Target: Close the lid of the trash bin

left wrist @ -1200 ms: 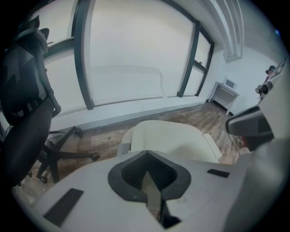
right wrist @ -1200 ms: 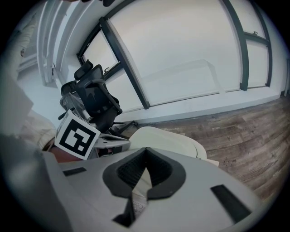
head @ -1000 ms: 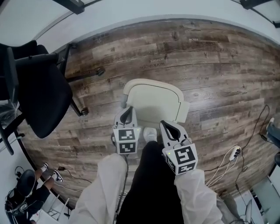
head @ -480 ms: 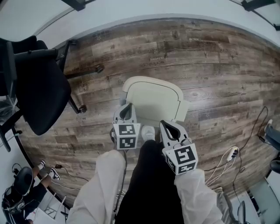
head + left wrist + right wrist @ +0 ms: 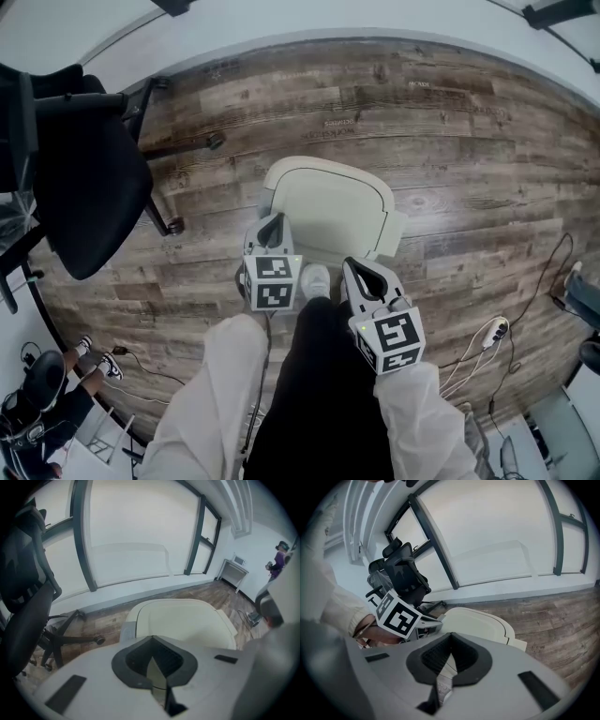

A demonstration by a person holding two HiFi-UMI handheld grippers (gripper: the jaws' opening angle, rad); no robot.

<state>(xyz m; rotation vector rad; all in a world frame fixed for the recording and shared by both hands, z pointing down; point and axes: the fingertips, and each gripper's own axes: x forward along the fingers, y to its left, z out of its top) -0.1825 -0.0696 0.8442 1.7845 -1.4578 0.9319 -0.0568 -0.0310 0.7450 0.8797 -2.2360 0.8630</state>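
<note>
Where wood-grain plank floor (image 5: 450,122) fills frame, trash bin (image 5: 281,192) stands at centre: rounded, smooth cream plastic, lid (image 5: 333,211) down flat. Left tongs (image 5: 274,219) and right tongs (image 5: 354,268) just below it, both closed, empty; grey shells, black pads. Black office chair (image 5: 84,197) upper left. White cable (image 5: 483,352) lower right.

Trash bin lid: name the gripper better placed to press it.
Left, likely. The left gripper, jaws together, sits at the lid's near left corner; the right gripper hangs short of it, nearer the person.
</note>
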